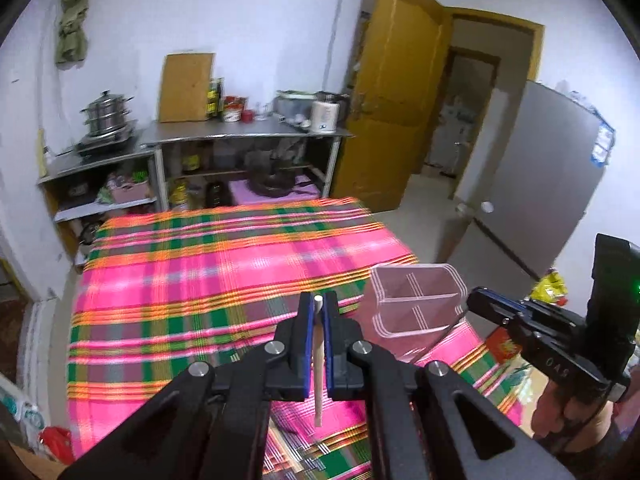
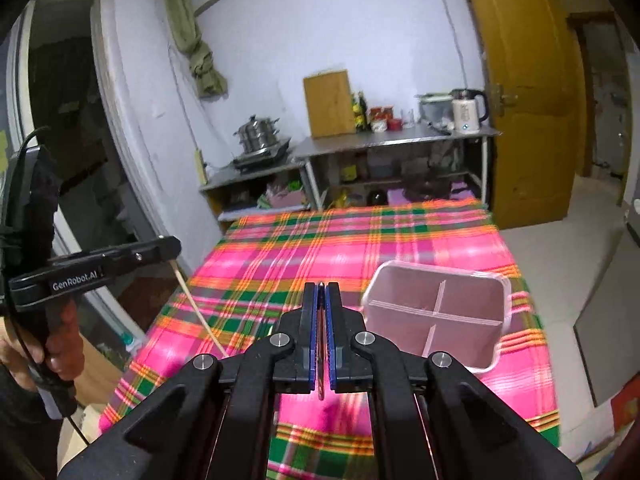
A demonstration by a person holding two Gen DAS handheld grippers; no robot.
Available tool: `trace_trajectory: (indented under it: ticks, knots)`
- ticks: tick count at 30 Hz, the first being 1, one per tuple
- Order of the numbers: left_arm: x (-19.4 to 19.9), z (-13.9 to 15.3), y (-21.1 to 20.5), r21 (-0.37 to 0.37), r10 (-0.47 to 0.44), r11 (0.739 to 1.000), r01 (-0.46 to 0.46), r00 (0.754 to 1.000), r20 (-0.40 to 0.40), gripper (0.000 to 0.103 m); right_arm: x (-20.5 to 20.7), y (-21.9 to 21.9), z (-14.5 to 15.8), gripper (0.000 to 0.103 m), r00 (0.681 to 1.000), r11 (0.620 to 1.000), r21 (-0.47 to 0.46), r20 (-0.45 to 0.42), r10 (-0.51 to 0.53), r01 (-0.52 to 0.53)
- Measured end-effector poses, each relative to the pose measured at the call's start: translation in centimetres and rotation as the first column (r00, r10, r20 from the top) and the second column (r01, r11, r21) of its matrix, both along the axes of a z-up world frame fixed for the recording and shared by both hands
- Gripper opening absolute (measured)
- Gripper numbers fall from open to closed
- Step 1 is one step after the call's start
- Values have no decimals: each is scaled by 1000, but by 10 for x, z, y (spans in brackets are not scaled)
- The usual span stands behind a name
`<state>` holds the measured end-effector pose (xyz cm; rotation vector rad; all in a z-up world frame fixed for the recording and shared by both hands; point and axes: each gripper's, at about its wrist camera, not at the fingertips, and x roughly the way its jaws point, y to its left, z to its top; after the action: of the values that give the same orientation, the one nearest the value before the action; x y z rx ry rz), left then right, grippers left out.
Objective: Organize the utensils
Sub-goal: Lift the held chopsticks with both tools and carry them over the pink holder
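My left gripper (image 1: 318, 300) is shut on a pale wooden stick (image 1: 318, 364), like a chopstick, which runs between the blue pads and hangs below them. The same left gripper (image 2: 174, 245) shows at the left of the right wrist view, the stick (image 2: 200, 316) slanting down from it. My right gripper (image 2: 321, 286) is shut on a thin metal utensil (image 2: 321, 376) seen edge-on; its kind is unclear. A pink four-compartment holder (image 2: 436, 316) stands upright on the plaid-covered table (image 2: 320, 240), just right of the right gripper. The holder (image 1: 416, 300) sits between both grippers, with the right gripper (image 1: 474, 298) beside it.
A steel shelf unit (image 1: 240, 132) with a steamer pot (image 1: 106, 114), bottles and a kettle (image 2: 466, 114) lines the far wall. A yellow door (image 1: 394, 92) stands open at the right, next to a grey fridge (image 1: 540, 184). A person's hand (image 2: 60, 344) grips the left tool.
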<state>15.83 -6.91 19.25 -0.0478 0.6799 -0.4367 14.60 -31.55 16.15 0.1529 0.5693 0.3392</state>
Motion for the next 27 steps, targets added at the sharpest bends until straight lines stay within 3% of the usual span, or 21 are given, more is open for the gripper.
trace_trajectory:
  ticks: [7, 13, 21, 27]
  knots:
    - [16, 34, -49, -47, -92, 994, 94, 995, 45, 5, 0, -34, 39, 3, 994, 997, 16, 79, -80, 79]
    - [41, 41, -79, -83, -125, 988, 129, 991, 55, 5, 13, -53, 47, 3, 987, 992, 36, 99, -128, 125]
    - [71, 7, -97, -125, -117, 985, 116, 993, -1, 5, 44, -64, 5, 3, 988, 986, 59, 11, -157, 156]
    - [85, -28, -102, -107, -119, 988, 111, 991, -65, 5, 61, -67, -31, 3, 985, 985, 66, -81, -152, 157]
